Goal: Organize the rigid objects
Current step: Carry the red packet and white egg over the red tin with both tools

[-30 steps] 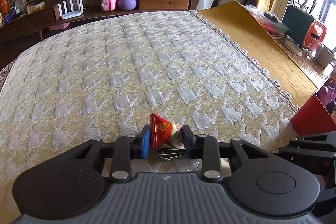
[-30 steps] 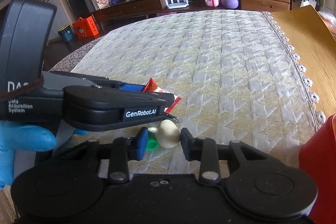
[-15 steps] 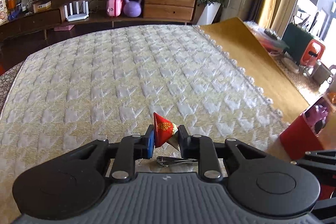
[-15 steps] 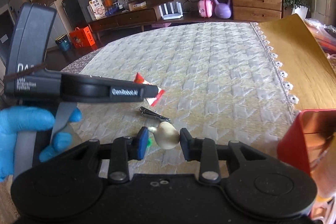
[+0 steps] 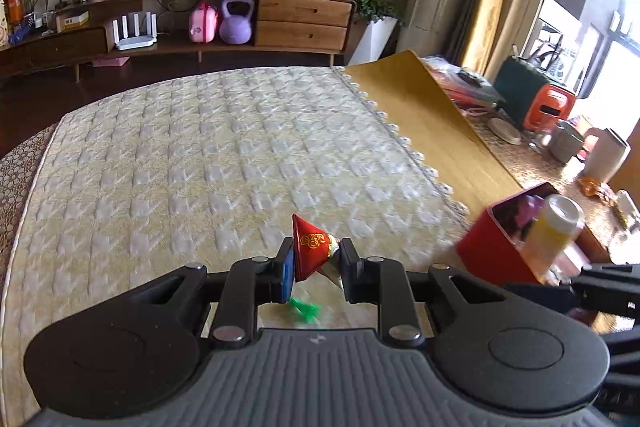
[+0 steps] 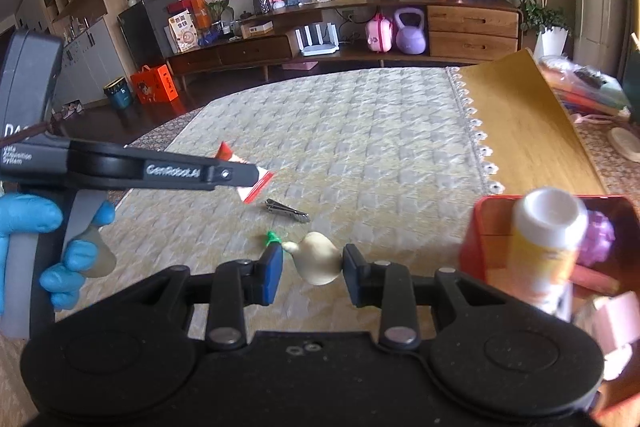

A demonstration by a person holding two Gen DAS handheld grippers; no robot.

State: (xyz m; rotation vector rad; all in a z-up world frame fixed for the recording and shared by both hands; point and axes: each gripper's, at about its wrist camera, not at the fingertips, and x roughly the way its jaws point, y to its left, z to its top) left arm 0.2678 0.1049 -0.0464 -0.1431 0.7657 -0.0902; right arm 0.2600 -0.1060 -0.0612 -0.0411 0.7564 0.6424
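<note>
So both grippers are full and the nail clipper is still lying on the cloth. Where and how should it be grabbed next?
Grip the nail clipper across its narrow middle, coming straight down from above. It lies flat on the tablecloth, long and thin, so only its two long edges give the pads something to press. The green piece beside it lies apart, so the approach looks free.

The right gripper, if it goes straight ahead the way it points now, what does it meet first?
Probably the bare patterned cloth: the right gripper, shut on the cream garlic-shaped piece, aims there; the red box stands off to the right.
</note>
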